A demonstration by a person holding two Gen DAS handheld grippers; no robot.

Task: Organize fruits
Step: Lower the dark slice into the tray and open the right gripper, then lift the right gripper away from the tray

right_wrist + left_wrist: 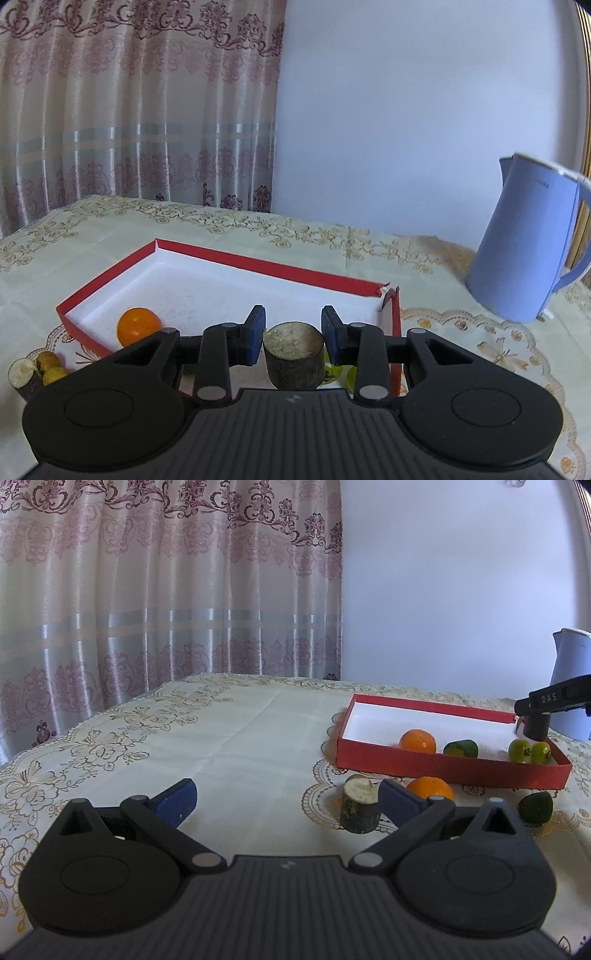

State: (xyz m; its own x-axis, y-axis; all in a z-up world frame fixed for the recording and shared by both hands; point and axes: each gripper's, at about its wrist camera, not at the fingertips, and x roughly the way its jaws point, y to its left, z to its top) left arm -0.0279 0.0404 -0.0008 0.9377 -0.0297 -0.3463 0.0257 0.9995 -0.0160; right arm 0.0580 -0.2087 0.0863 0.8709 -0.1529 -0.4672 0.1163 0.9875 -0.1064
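Note:
A red box (443, 766) with a white inside holds an orange (417, 740), a dark green fruit (460, 748) and two pale green fruits (519, 750). In front of it on the cloth lie a dark-skinned cut stub (360, 808), a second orange (430, 788) and another dark green fruit (535, 806). My left gripper (286, 801) is open low over the cloth, with the stub just inside its right finger. My right gripper (293, 332) is shut on a second dark stub (293, 354) above the right end of the box (258, 264); an orange (138, 326) lies below on the left.
A pale blue kettle (528, 240) stands right of the box, close to its far corner. Patterned curtains hang behind the table, with a plain wall to the right. Small yellow fruits (50, 367) lie by the loose stub (22, 373). The embroidered cloth (240, 738) stretches left of the box.

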